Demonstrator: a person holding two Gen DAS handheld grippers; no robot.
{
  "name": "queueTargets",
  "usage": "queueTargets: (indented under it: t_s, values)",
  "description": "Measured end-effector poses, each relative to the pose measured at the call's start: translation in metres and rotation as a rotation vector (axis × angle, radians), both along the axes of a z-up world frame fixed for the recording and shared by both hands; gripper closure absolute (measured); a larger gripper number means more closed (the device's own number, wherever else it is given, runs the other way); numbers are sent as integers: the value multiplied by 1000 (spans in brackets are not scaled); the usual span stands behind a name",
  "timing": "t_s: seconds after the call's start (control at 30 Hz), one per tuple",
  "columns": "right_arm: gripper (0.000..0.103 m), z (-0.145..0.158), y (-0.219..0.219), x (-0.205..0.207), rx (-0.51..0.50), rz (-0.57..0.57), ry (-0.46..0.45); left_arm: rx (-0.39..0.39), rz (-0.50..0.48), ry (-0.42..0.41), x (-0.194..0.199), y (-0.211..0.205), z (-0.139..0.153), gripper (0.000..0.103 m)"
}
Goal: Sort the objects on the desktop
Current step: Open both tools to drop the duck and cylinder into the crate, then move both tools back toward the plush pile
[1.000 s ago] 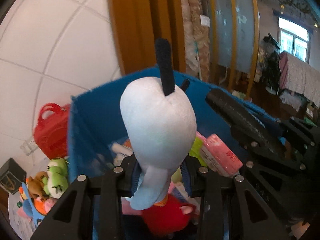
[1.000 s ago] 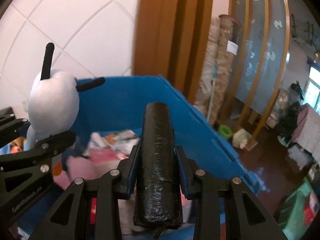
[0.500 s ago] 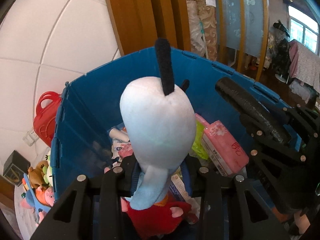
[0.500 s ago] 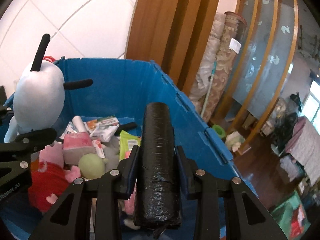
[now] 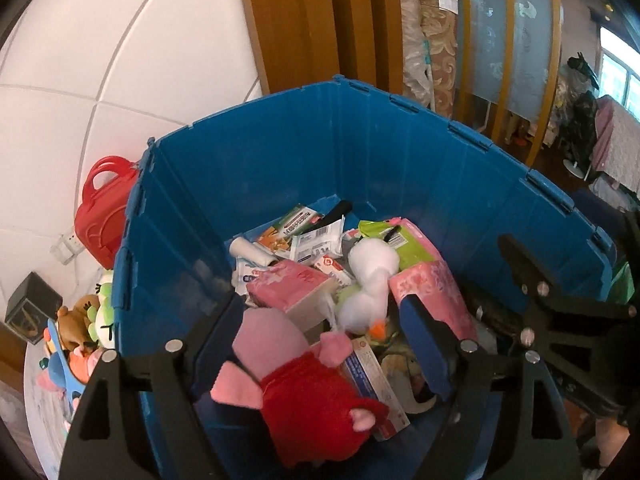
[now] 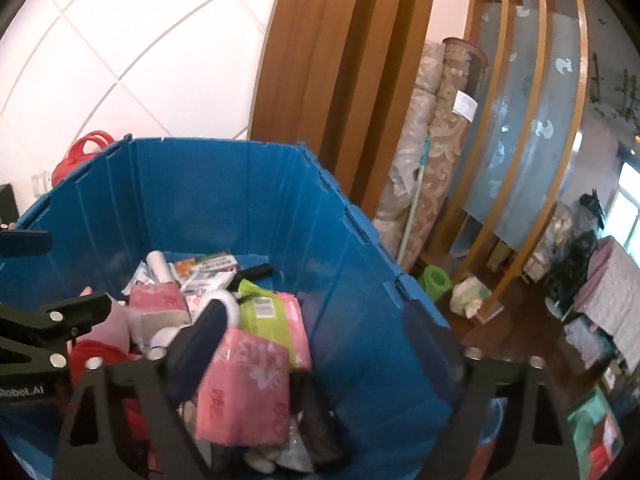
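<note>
Lying head-up, white plush toy [image 5: 370, 280]

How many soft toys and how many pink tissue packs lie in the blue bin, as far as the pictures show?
Soft toys: 2, the white plush and the pink and red plush.
Pink tissue packs: 2, one beside the white plush, one nearer the right gripper.
Total: 4 visible in the blue bin; others may lie hidden below.

Dark roll [image 6: 316, 420] blurred, half buried
</note>
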State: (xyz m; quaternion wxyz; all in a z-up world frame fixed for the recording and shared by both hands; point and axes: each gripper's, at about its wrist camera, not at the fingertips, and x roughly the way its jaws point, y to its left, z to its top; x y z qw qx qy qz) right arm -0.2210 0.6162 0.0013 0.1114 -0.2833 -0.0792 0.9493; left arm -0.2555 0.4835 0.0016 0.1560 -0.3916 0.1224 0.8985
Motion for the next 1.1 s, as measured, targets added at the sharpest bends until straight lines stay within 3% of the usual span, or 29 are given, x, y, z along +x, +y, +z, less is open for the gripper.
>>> queueTargets:
  t_s: [0.03, 0.33, 0.6, 0.87, 1.1]
  values:
    - [0, 0, 0, 2, 2, -1, 6, 6, 2, 2, 1, -2, 0, 23]
    - [0, 0, -3, 18, -5, -23, 21, 67, 14, 22, 22, -28, 5, 23]
    - [0, 11, -24, 41, -27, 2, 57, 114, 28, 97, 49, -61, 22, 23]
    - [0, 26, -81, 52, -30, 94, 94, 148, 128, 150, 66, -124, 32, 23]
    - [0, 37, -162, 57, -27, 203, 128, 167, 203, 166, 78, -205, 26, 23]
